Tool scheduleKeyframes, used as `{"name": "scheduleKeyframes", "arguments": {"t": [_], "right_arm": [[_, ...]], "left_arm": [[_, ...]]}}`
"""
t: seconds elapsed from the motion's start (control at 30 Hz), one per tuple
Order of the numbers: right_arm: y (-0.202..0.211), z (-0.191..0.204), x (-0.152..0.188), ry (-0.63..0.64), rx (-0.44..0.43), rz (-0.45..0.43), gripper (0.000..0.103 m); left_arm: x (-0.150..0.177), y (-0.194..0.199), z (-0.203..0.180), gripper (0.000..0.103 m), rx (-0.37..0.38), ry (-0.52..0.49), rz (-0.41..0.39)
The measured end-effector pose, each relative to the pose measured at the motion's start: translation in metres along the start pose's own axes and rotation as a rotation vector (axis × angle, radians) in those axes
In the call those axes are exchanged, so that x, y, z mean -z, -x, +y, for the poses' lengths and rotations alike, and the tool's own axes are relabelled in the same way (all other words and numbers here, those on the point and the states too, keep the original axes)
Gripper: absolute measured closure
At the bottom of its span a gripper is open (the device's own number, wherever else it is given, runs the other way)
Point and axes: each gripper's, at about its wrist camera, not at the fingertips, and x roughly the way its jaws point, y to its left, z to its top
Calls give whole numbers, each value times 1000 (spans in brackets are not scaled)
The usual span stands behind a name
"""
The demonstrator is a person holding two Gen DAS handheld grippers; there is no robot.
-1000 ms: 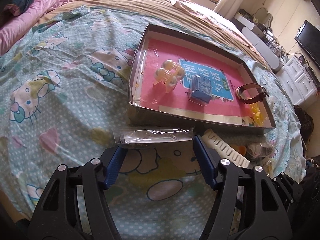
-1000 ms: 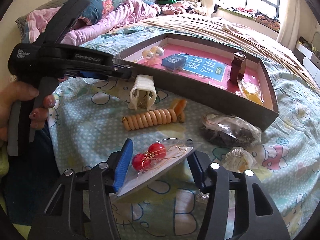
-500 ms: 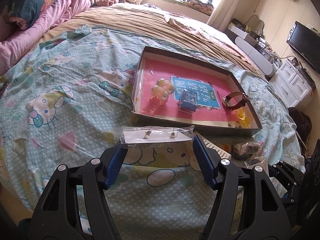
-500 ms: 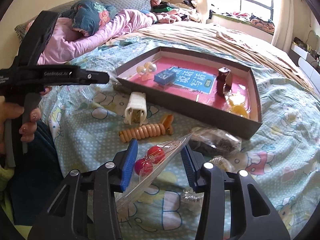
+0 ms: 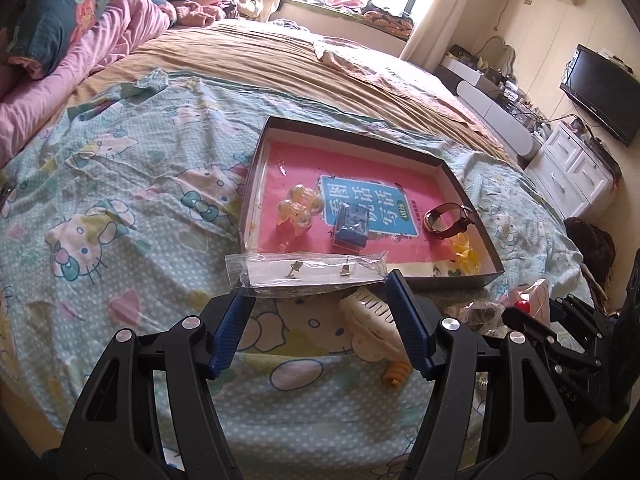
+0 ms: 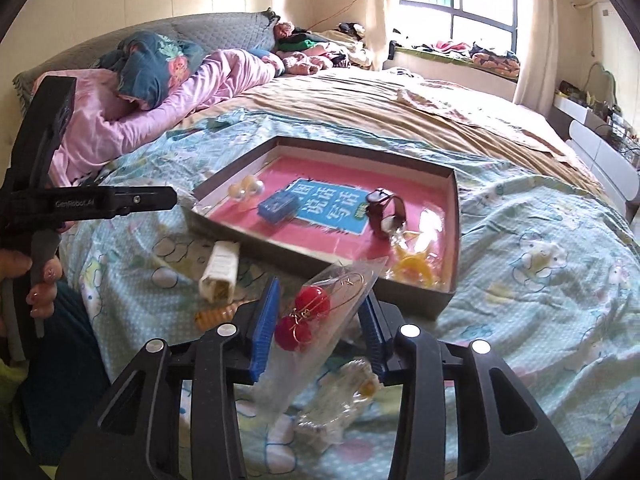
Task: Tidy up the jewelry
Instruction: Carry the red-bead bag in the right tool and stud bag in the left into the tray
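Both tongs carry bagged earrings just short of the tray (image 5: 468, 280): left tongs (image 5: 320, 292) clamped on a stud bag (image 5: 304, 270), right tongs (image 6: 320, 308), just closing, on a cherry-earring bag (image 6: 316, 320); several pieces lie below on the bed (image 5: 120, 200).

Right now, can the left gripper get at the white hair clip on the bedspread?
Probably not yet. The left gripper already holds a clear earring packet across its fingertips, so its jaws are occupied. The white hair clip lies just below with nothing over it; free the packet first.
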Motion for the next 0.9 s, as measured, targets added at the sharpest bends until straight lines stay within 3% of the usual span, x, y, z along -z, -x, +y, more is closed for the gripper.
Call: {"name": "scheduleKeyframes", "arguments": {"t": [0.1,0.23,0.4,0.47,0.5,0.57,0.8,0.9], "right_arm": [[-2,-9,-5,-7,15,-12,77],[-11,-21,-12,-9,44,-19,93],[-12,-32,-16,-46,15,-14,92],[-15,-28,-12,-37,-11,11,84],[-17,-25,-10,-37,-23,25,70],[-23,-17,-4,-41,-58,62,57],[-48,13,18,-131,-190,182,55],[-56,17,24,-169,-189,215,53]], "left_arm": [[-7,-4,-6,44,3,-12,-2],[-14,-10,-14,44,4,-27,-4],[-20,-14,-22,44,15,-44,-7],[-21,-17,-23,44,19,-49,-1],[-22,-19,-24,44,20,-49,3],[-23,-21,-26,44,22,-53,7],[-27,-23,-30,44,21,-72,5],[-28,-24,-30,44,26,-70,9]]}}
